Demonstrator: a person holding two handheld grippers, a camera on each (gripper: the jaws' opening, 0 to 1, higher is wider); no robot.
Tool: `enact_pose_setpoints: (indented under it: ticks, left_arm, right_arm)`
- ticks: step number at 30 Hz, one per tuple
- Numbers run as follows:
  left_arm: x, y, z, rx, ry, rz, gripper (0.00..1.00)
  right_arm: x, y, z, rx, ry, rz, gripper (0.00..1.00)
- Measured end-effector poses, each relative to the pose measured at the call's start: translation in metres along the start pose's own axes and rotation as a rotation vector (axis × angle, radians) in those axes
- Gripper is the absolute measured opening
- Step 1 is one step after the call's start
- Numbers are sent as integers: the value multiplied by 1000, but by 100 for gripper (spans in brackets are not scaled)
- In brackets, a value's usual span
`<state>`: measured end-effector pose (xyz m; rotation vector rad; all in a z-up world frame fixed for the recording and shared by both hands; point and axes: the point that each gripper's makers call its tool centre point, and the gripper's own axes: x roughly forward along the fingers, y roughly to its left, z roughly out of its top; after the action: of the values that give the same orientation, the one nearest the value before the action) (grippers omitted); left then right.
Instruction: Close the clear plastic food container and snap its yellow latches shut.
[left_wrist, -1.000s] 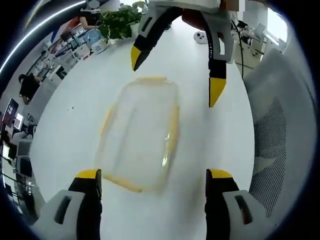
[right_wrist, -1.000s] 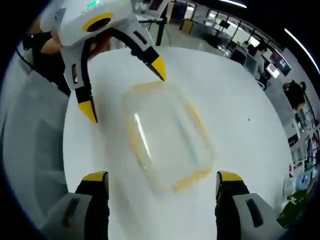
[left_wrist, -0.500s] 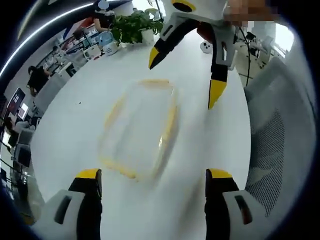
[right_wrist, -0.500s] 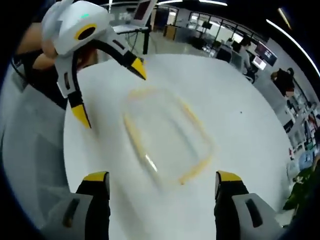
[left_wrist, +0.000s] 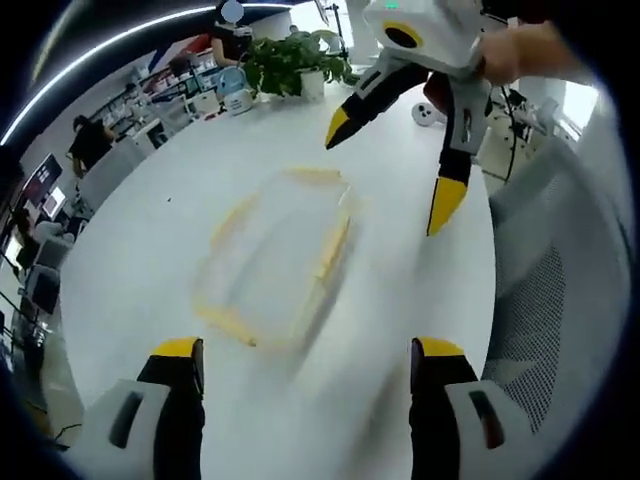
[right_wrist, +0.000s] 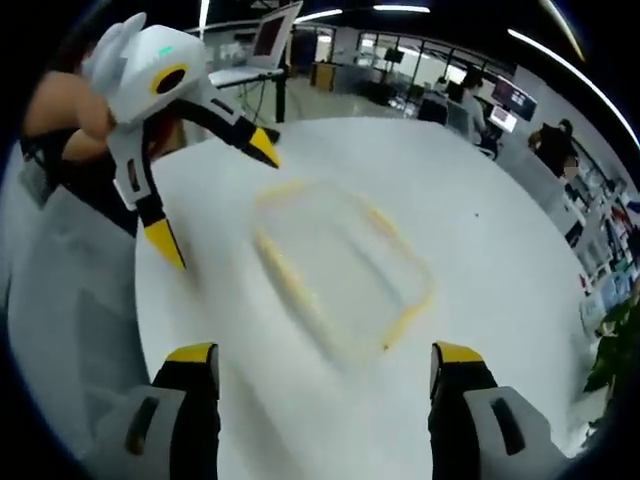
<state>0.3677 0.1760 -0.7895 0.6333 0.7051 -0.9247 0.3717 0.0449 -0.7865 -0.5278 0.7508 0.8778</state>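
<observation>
White table (left_wrist: 130, 250) lies bare all around the container (left_wrist: 275, 260)

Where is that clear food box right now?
The clear container lies on the white round table, between the two open grippers, centred in both the left and right gripper views.

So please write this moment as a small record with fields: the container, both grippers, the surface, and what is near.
container: clear plastic food container with yellow latches, lying on the table, image blurred
left gripper: open, holding nothing, above table beside container
right gripper: open, holding nothing, apart from container
surface: white round table
nearby: potted plant at table's far edge; mesh chair
</observation>
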Motion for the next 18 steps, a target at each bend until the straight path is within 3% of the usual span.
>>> enact_pose_setpoints:
  ticks: [2,7,12,18]
  left_arm:
    - [-3,2,2,-45,-26,16,87]
    - [-8,1,-2,-55,-46,36,87]
    - [-15,-1,-7,-139,-96,48,87]
    - [-18,-10,-14,-129,-100,47,87]
  right_arm:
    - [-2,1,0,8,-15,-5,88]
    - [-6,4,-5,27,-37,-12,88]
    - [-10,8,-12,48,-56,-18,88]
    - [-18,5,-15,86,-90,-36,88]
